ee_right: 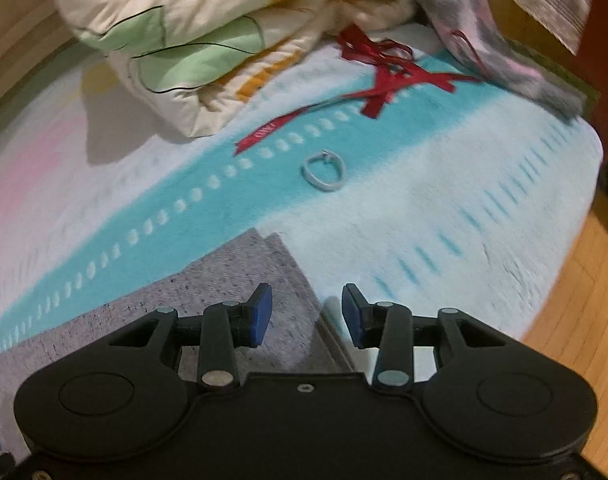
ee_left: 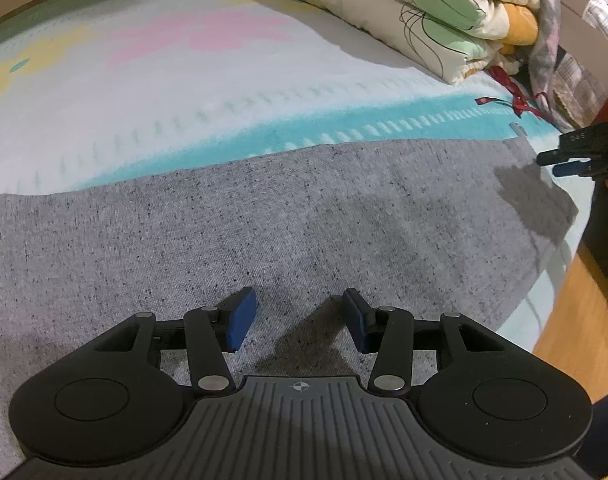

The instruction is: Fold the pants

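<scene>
The grey pants (ee_left: pixel 264 216) are spread flat across the lower half of the left wrist view, on a bed (ee_left: pixel 164 92) covered by a pastel blanket with a teal stripe. The biggest risk, probably: only the top layer gets pinched at the stacked corner edge seen low centre in the right wrist view, so the fold gets dragged crooked. The right gripper (ee_right: pixel 305 314) is held just over that edge, jaws parted, nothing grasped. The left gripper (ee_left: pixel 300 318) is parked above mid-fabric, jaws released too.

Room-wise: a folded quilt (ee_right: pixel 176 40) is piled at the upper left, wood floor (ee_right: pixel 575 312) is seen at the right edge. A red ribbon (ee_right: pixel 383 80) and a small pale ring (ee_right: pixel 323 172) are left nearby and could get snagged.
</scene>
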